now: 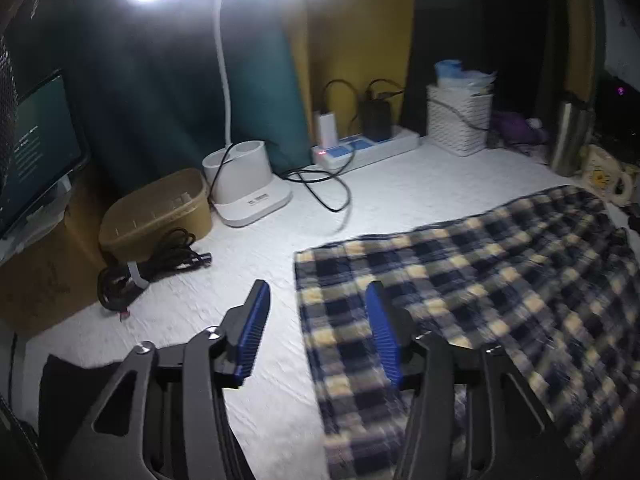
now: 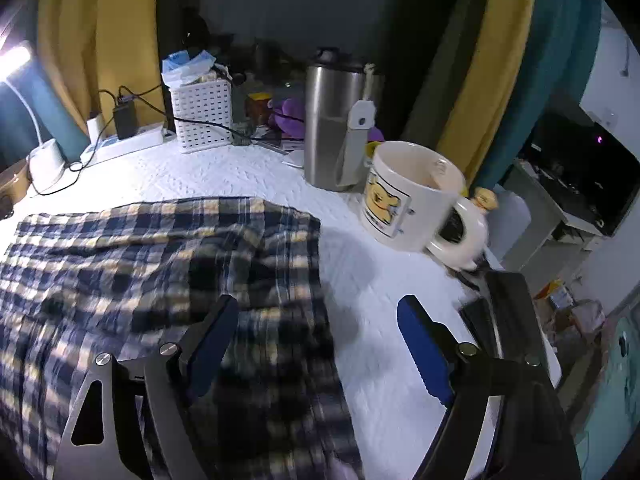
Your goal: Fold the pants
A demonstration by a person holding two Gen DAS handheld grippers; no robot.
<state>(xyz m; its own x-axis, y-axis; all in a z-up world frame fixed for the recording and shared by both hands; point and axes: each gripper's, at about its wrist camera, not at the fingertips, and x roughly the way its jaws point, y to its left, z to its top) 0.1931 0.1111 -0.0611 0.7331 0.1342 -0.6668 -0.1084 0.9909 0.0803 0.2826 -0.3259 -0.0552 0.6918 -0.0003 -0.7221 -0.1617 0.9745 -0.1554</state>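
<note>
In the left wrist view the left gripper (image 1: 318, 328) hangs spread and empty astride the left hem of the plaid pants (image 1: 472, 288) filling the lower right, while the right gripper (image 2: 320, 344), likewise gaping, straddles their right edge, probably readying a fold.

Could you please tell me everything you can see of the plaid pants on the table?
The plaid pants are soft woven-looking fabric checked in navy, cream and pale yellow. They lie spread flat, slightly rumpled, on the white quilted table cover. Both the left gripper and right gripper are open at opposite edges, neither holding the fabric.
</note>
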